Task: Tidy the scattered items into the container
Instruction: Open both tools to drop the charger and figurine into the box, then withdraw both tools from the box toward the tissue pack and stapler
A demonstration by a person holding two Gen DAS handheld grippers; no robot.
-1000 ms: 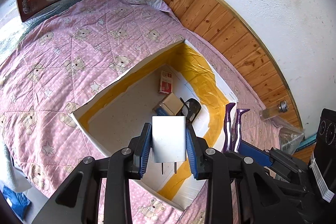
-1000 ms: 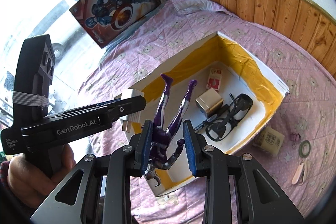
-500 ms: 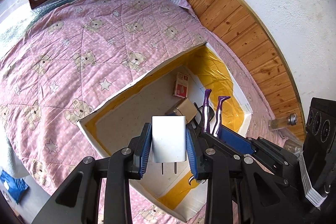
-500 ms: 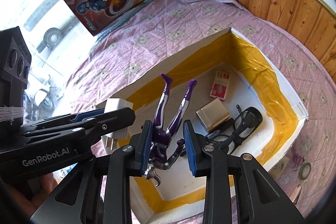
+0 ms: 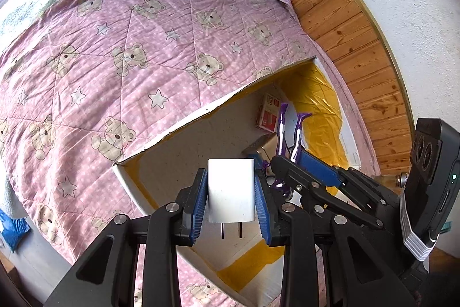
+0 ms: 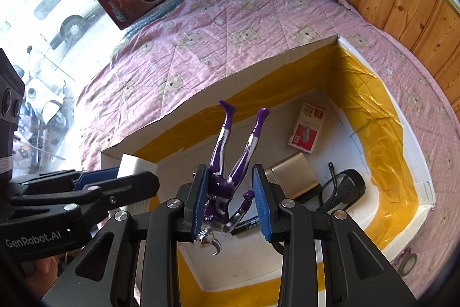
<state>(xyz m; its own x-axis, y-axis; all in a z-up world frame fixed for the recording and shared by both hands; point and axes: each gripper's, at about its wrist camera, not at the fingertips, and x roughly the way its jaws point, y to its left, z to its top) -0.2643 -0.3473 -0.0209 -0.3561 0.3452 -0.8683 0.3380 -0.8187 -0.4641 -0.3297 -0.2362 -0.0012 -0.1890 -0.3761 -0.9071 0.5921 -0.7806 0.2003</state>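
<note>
A white plug adapter [image 5: 231, 190] is clamped squarely between the blue pads of the left gripper [image 5: 231, 202], its two prongs pointing back toward the handle, so that the flat sides take the pressure and the piece cannot twist. A purple and silver toy figure [image 6: 230, 171] is pinched at the torso in the right gripper [image 6: 231, 199], head toward the handle and legs sticking forward; the waist is held probably because it is the thickest, least slippery part. Both loads are carried over the open cardboard box [image 6: 290, 55], which lies on a pink bear-print quilt [image 5: 120, 48] and is lined with yellow tape. Already lying on the box floor are a small red and white packet [image 6: 307, 127], a gold case [image 6: 291, 176] and dark glasses [image 6: 343, 187], gathered toward the far right corner. The near part of the floor is bare, and that is likely why both grippers are held above it: each piece can be let go there without landing on the glasses. Neither has been released yet.
</note>
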